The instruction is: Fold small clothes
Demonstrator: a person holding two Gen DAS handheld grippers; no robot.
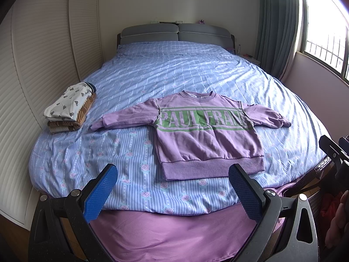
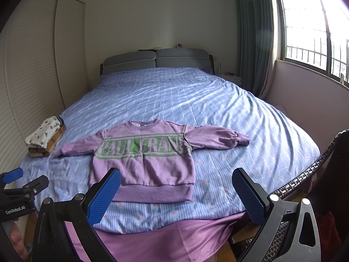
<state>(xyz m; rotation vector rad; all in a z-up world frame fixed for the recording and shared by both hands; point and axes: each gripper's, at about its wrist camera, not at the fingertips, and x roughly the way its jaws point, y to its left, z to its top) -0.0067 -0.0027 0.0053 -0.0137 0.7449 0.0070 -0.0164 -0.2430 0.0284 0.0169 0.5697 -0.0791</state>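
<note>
Both the left gripper (image 1: 172, 187) and right gripper (image 2: 176, 192) hover fingers apart, the purple sweatshirt (image 1: 205, 135) spread flat just beyond their fingertips.

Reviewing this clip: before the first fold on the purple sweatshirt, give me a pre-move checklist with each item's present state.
1. Purple sweatshirt lies flat, front up, on the bed: ok.
2. Both sleeves spread out to the sides, not tucked under: ok.
3. Left gripper open and holding nothing: ok.
4. Right gripper open and holding nothing: ok.
5. Folded stack sits apart from the near sleeve cuff: ok.
6. Hem free of wrinkles underneath: cannot tell.
</note>
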